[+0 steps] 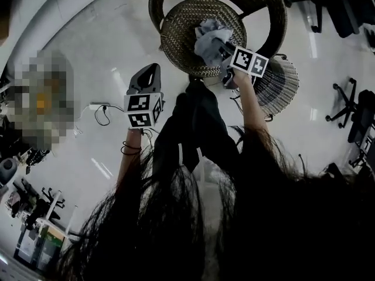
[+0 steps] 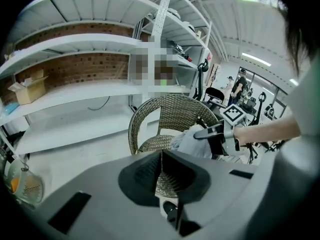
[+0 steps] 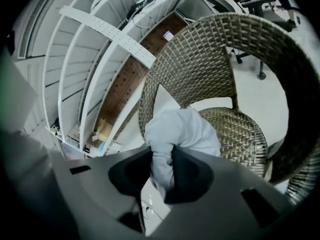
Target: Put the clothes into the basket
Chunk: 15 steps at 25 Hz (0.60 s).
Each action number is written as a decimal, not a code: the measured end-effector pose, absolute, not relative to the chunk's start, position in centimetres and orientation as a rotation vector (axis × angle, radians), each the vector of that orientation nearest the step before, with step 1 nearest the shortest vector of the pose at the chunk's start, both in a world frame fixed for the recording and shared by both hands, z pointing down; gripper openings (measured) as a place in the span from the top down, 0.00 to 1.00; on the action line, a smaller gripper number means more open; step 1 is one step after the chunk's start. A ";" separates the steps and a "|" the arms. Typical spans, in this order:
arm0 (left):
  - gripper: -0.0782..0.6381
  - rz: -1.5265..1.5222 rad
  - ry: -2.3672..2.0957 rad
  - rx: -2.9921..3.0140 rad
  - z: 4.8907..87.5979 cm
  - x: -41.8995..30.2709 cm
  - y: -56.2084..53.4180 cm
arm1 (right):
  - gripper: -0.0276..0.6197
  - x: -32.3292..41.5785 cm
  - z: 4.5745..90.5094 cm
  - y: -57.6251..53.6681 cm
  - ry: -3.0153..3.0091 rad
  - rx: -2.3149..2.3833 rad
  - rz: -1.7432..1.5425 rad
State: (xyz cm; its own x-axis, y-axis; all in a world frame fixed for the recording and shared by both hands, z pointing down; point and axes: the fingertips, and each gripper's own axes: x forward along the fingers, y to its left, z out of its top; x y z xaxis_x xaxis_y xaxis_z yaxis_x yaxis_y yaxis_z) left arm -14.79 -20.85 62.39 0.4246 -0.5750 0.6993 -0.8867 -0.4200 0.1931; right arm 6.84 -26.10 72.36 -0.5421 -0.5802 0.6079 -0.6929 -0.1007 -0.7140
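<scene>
1. The left gripper is at 7 o'clock from the wicker chair in the head view. Its jaws are pressed together with nothing between them.
2. The right gripper is clamped on a grey cloth and holds it over the chair seat.
3. The basket stands at 4 o'clock from the chair. I judge the picking done; carrying and dropping remain.
</scene>
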 end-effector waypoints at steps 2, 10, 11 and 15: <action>0.86 0.732 -1.218 2.163 60.9 -14.6 -19.6 | 0.80 6.2 69.7 -25.3 -2.077 1.450 1.726; 0.86 0.664 -1.188 2.269 55.2 -14.3 -15.4 | 0.80 4.1 59.8 -21.7 -2.189 1.490 1.735; 0.86 0.658 -1.186 2.282 54.6 -14.4 -14.9 | 0.80 3.9 58.7 -21.1 -2.202 1.491 1.737; 0.86 0.642 -1.185 2.314 52.7 -15.1 -12.6 | 0.80 3.1 54.7 -18.5 -2.259 1.509 1.745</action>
State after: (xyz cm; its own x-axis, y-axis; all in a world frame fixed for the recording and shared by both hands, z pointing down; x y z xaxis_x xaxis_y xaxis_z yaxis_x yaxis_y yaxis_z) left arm -15.10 -12.61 52.71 0.5200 -0.6175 0.5902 -0.8318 -0.5231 0.1856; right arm 3.11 -18.51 54.74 -0.5601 -0.6997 0.4435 -0.6057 -0.0193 -0.7954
